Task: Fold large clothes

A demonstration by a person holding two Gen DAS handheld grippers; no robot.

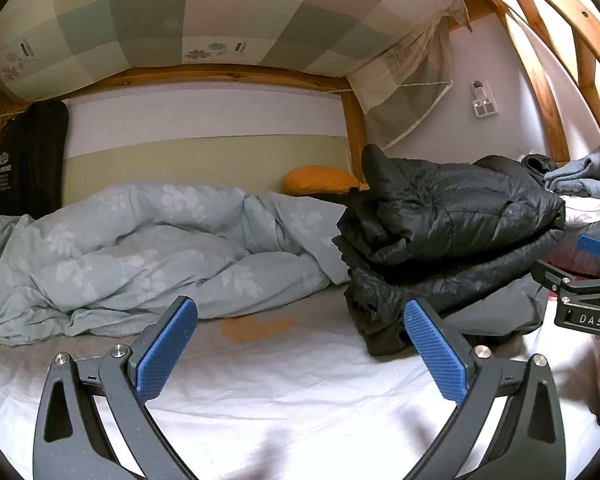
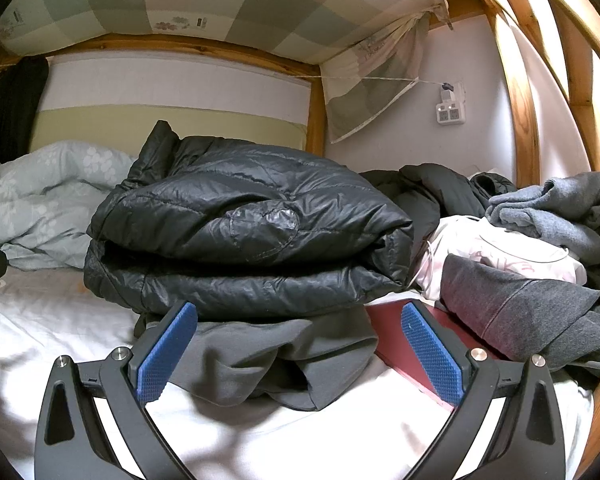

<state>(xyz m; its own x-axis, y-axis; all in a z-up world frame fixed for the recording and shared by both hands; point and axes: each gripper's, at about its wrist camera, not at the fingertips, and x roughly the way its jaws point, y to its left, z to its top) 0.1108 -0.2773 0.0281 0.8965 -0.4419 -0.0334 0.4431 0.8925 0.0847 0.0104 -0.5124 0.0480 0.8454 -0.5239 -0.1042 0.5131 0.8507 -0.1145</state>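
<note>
item, lower bunk, listed left to right.

1. pale green floral-print quilt (image 1: 140, 248): crumpled along the wall side, not part of the work.
2. white bed sheet (image 1: 280, 392): bare working surface in front of both tools.
3. left gripper (image 1: 300, 354): hangs over the bare sheet, jaws spread wide, nothing between the blue pads; the clothes lie to its right, near but apart.
4. orange pillow (image 1: 320, 180): by the wooden post, behind the stack.
5. black quilted puffer jacket (image 2: 244, 232): the task's large garment, already doubled into a thick bundle, resting on top of a flat dark grey garment (image 2: 268, 356) whose edge hangs out toward the camera.
6. right gripper (image 2: 298, 354): jaws wide, empty, straddling the front of the grey garment just below the jacket; whether the pads touch cloth cannot be told.
7. dark red flat board (image 2: 404, 340): under the stack's right side, partly hidden.
8. unfolded pile at the right: white printed garment (image 2: 500, 256), grey ribbed sweater (image 2: 556, 208), charcoal grey garment (image 2: 520, 312).

handling note, as a judgement: the jacket looks finished, so the next piece probably comes from the right pile. take it at two corners, one per tool, pinch a single layer of cloth, and draw it onto the bare sheet before folding. the puffer is slippery and springy; avoid nudging it, or the bundle may slide open.
</note>
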